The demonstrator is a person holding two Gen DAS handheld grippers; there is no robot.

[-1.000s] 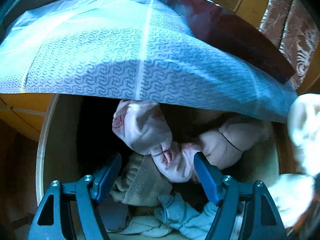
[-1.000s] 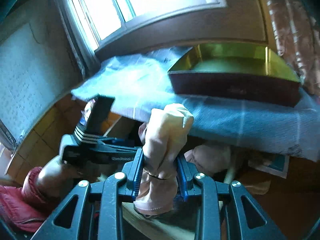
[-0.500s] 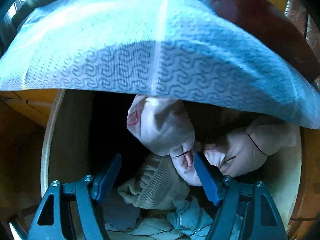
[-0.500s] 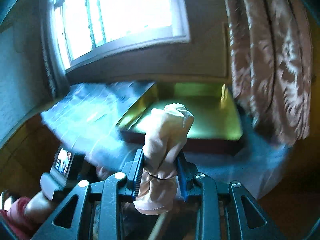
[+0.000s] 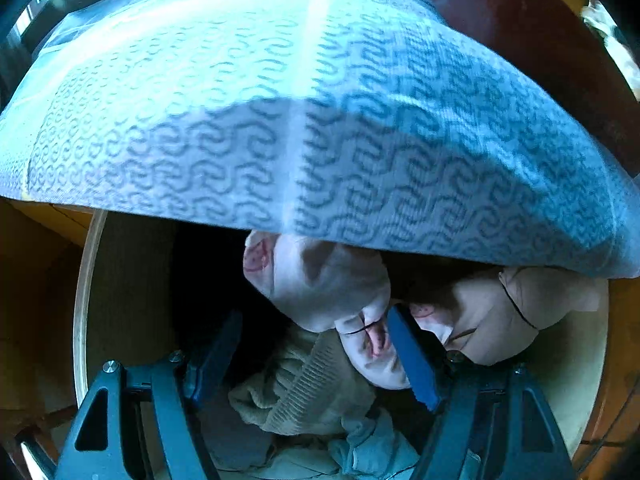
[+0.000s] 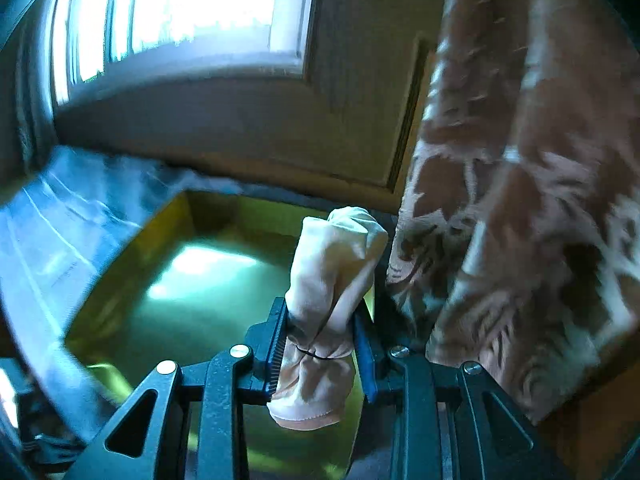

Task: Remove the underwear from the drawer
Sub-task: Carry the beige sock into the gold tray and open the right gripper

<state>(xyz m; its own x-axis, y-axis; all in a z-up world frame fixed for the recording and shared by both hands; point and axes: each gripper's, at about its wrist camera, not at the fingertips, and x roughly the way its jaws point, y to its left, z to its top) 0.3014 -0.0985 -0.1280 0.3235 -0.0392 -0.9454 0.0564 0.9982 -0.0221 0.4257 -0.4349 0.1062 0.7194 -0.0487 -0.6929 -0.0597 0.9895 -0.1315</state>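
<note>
My left gripper (image 5: 316, 354) is open inside the wooden drawer (image 5: 86, 312). Between and just beyond its blue fingers lies a rolled pale pink underwear bundle (image 5: 320, 280), with a second pink roll (image 5: 500, 320) to the right of the right finger. A beige knit piece (image 5: 304, 392) and light blue cloth (image 5: 372, 448) lie lower in the drawer. My right gripper (image 6: 320, 344) is shut on a rolled beige-pink underwear bundle (image 6: 332, 276), held upright over a gold-lined box (image 6: 192, 280).
A blue patterned cloth (image 5: 304, 128) hangs over the tabletop and covers the back of the drawer. A brown patterned curtain (image 6: 520, 200) hangs close on the right of the box. A bright window (image 6: 184, 4) is behind.
My right gripper has swung right and forward with its bundle, from beside the drawer to above the gold box. My left gripper has pushed slightly deeper into the drawer, still open.
</note>
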